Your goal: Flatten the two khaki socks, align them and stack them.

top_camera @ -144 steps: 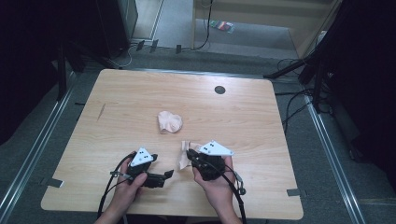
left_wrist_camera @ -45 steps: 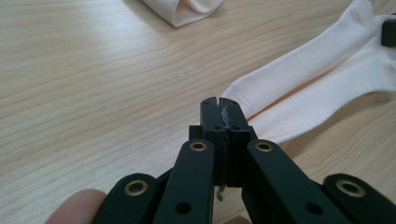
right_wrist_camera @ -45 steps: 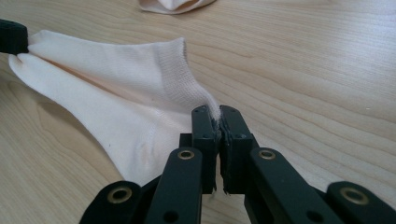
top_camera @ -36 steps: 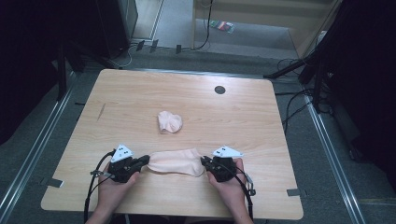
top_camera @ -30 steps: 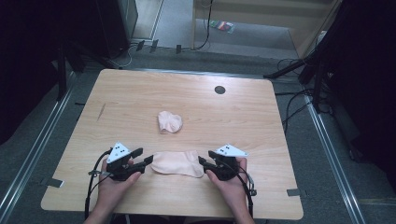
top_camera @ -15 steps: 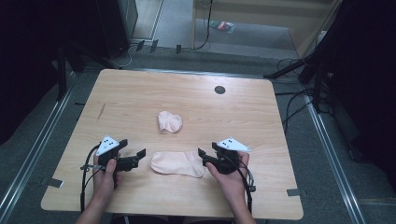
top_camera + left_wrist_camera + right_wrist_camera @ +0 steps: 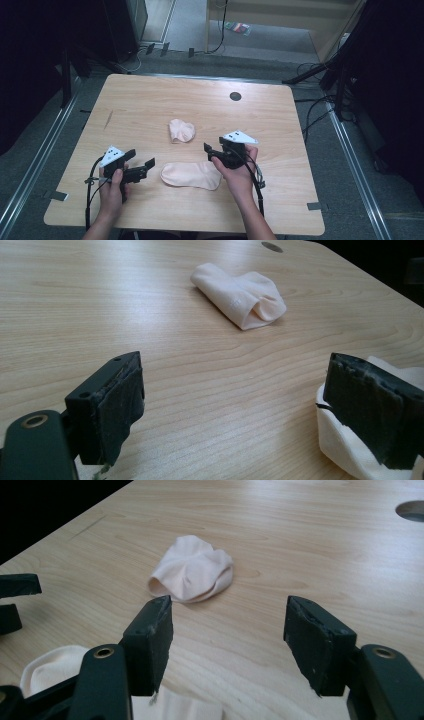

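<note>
Two pale pink socks are on the wooden table (image 7: 150, 100). One lies flat (image 7: 191, 175) near the front between my hands; its edge shows under the right jaw in the left gripper view (image 7: 345, 445) and low in the right gripper view (image 7: 47, 670). The other sock, crumpled (image 7: 181, 131) (image 7: 245, 297) (image 7: 192, 575), sits at mid-table. My left gripper (image 7: 142, 160) (image 7: 240, 410) stands open just left of the flat sock, its jaws just opened and nothing between the pads. My right gripper (image 7: 209, 152) (image 7: 227, 630) is open too, jaws just opened, hovering above the flat sock's right end and facing the crumpled sock.
A round dark hole (image 7: 235, 96) (image 7: 411, 510) sits in the tabletop toward the far edge. Cables and dark stands lie on the floor beyond the table. The left gripper's jaws (image 7: 15, 597) show at the far left of the right gripper view.
Both grippers have let go of the sock they held stretched between them, and it now lies flat. The left hand drew back leftward; the right hand rose and moved toward the crumpled sock.
</note>
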The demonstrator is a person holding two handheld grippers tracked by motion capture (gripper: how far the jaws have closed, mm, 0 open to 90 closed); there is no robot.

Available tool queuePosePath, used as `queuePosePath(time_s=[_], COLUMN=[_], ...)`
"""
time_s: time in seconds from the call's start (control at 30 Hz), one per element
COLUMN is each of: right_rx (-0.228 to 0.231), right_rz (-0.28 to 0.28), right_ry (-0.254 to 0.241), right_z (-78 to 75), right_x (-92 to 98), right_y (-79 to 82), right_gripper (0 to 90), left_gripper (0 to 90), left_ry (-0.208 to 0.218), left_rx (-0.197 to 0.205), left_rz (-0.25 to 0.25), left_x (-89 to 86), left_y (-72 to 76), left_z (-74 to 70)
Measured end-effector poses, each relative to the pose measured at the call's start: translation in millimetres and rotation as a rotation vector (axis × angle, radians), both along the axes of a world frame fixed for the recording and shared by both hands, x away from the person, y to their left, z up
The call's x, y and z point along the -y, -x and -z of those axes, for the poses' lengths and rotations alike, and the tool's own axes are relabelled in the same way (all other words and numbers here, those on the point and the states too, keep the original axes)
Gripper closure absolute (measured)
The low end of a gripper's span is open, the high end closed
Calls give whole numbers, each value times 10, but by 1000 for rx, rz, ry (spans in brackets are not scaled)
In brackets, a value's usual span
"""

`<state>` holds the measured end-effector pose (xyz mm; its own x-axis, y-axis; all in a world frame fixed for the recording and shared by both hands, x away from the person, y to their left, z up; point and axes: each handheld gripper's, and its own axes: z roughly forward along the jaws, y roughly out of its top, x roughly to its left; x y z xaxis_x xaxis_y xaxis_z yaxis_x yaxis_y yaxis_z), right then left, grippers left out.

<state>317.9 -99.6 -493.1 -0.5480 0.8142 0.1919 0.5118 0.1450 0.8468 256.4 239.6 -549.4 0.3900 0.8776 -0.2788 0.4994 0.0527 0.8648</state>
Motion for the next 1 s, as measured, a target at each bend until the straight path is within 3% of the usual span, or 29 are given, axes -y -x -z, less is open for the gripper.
queuePosePath(time_s=[0.3, 0.57, 0.7, 0.93, 1.0], right_rx=[0, -48, -69, -68, -78], right_rz=[-27, -56, -76, -86, -106], right_ry=[12, 33, 19, 76, 114], right_z=[-36, 47, 121, 237, 286], right_x=[-265, -606, -730, -920, -1028], right_y=[-241, -488, -550, -637, -674], right_gripper=[379, 378, 366, 386, 371], left_gripper=[103, 103, 103, 103, 103], left_ry=[17, 15, 15, 19, 19], left_rx=[-2, 2, 4, 5, 5], left_rz=[0, -7, -8, -9, -8], left_x=[-10, -13, -25, -25, -27], left_y=[-3, 0, 6, 3, 1], left_z=[3, 1, -1, 1, 1])
